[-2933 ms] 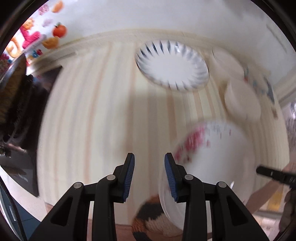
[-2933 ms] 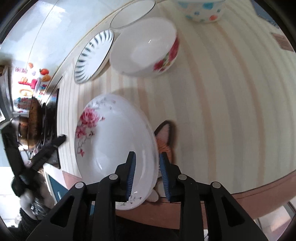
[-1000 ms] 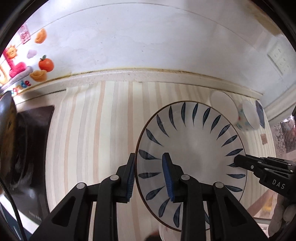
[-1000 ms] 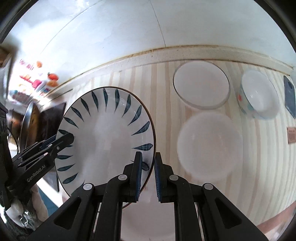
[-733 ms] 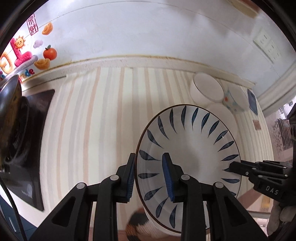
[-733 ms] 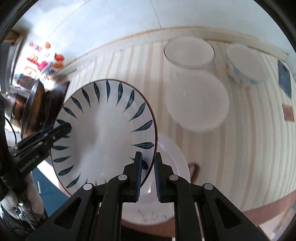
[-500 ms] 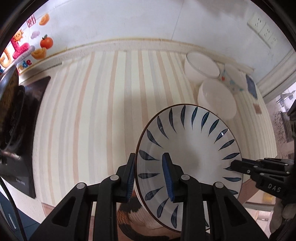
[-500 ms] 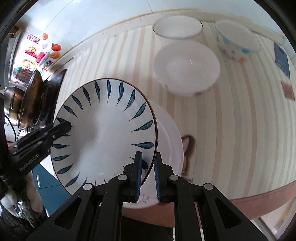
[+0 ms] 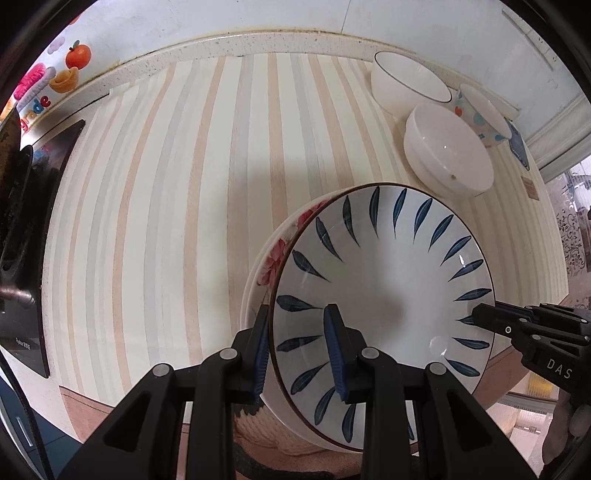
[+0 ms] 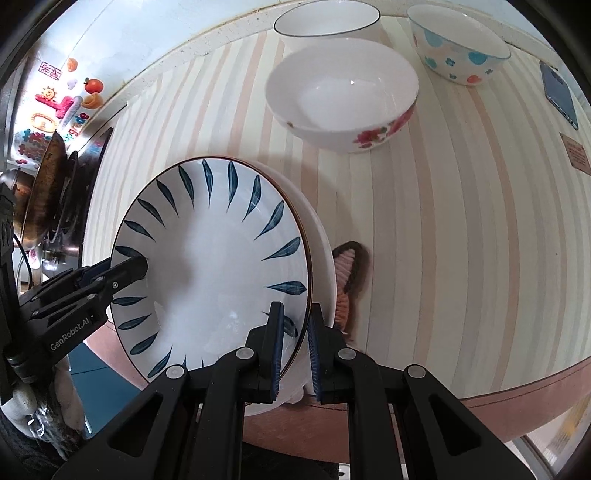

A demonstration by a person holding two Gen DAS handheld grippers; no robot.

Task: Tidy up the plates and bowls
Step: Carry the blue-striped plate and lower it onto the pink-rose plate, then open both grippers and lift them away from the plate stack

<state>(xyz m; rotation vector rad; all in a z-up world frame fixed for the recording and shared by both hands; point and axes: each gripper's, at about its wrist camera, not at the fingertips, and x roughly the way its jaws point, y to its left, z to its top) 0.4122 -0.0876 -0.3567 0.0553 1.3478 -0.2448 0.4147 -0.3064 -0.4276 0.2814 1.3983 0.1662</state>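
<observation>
A white plate with blue leaf marks [image 9: 384,280] [image 10: 214,258] is held between both grippers, tilted just over a white plate with pink flowers [image 9: 273,258] [image 10: 321,236] near the table's front edge. My left gripper [image 9: 297,354] is shut on the blue-leaf plate's left rim. My right gripper [image 10: 295,339] is shut on its opposite rim. Whether the two plates touch is hidden. Behind stand a white bowl with red flowers [image 10: 343,92] [image 9: 447,162], a blue-rimmed white bowl [image 10: 328,22] [image 9: 406,86] and a dotted bowl [image 10: 461,48] [image 9: 480,118].
A knitted orange and brown mat [image 10: 347,280] pokes out from under the flowered plate. A black stove with a dark pan [image 9: 22,221] fills the left end. A phone [image 10: 559,94] lies at the far right. The striped tabletop [image 9: 166,203] ends close in front.
The blue-leaf plate, held by both grippers throughout, came from the back of the table toward the front edge and down over the flowered plate. Before that, my left gripper was open.
</observation>
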